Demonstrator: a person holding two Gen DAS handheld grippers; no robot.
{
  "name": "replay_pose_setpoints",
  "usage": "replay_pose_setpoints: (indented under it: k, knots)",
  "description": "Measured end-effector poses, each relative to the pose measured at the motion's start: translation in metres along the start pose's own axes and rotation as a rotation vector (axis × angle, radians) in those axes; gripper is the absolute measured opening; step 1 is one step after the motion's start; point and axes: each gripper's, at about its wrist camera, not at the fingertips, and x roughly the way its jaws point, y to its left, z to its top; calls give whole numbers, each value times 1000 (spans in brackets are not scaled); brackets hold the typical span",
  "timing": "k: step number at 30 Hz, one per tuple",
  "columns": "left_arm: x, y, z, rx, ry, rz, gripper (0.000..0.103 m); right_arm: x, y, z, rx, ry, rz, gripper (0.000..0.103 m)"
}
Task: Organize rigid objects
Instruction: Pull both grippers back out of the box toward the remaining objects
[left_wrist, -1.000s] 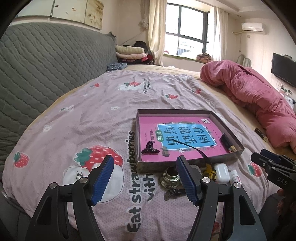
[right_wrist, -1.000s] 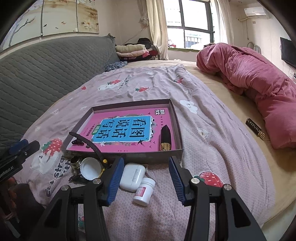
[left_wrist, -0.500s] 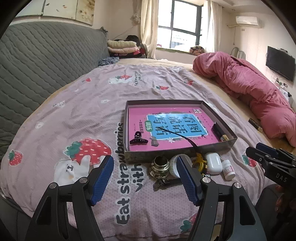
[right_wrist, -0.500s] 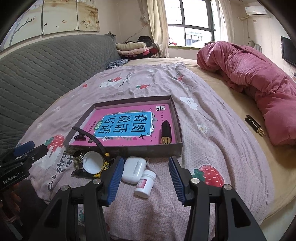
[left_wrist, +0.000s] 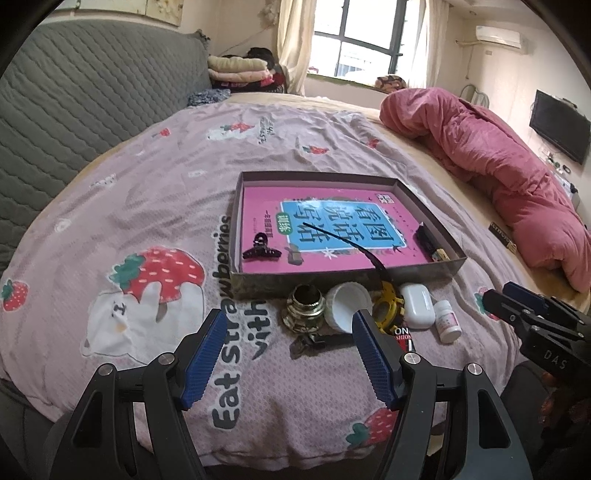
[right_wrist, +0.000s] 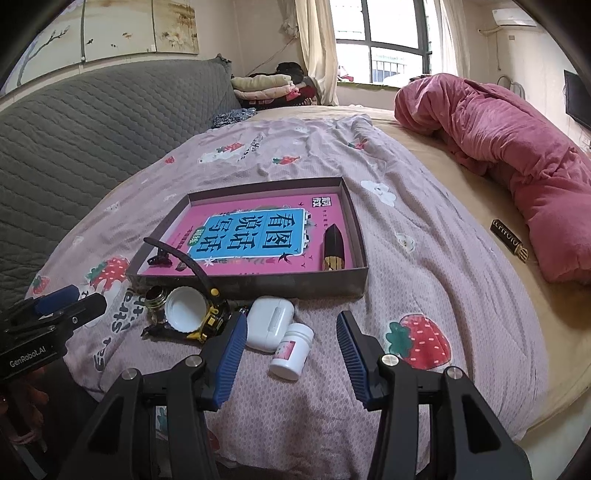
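Note:
A shallow grey box (left_wrist: 325, 283) (right_wrist: 364, 254) with a pink and blue book inside lies on the bedspread. In it are a black hair clip (left_wrist: 260, 250) and a dark lipstick (right_wrist: 333, 248). In front of the box lie a brass cap (left_wrist: 306, 305), a white lid (left_wrist: 347, 303) (right_wrist: 184, 308), a yellow tape measure (left_wrist: 388, 308), a white earbud case (left_wrist: 417, 306) (right_wrist: 269, 323) and a small white bottle (left_wrist: 448, 321) (right_wrist: 291, 350). My left gripper (left_wrist: 286, 350) is open, hovering just short of the brass cap. My right gripper (right_wrist: 291, 349) is open, with the white bottle lying between its fingers, untouched.
A rolled pink quilt (left_wrist: 498, 158) lies along the right side of the bed. A dark flat bar (right_wrist: 509, 240) rests on the tan sheet beside it. A grey quilted headboard (left_wrist: 74, 99) stands on the left, folded clothes (right_wrist: 266, 86) at the far end.
The left view has swung so the box and the small objects sit a little further left and lower. The right view barely shifted. Both grippers stayed open.

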Motion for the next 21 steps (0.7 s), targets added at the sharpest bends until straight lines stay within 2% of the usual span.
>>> replay_pose_setpoints:
  k: [7, 21]
  knots:
    - [12, -1, -6, 11, 47, 7, 72, 11, 3, -7, -18, 54, 0, 50]
    - [21, 2, -9, 2, 69, 3, 72, 21, 3, -14, -22, 94, -3, 50]
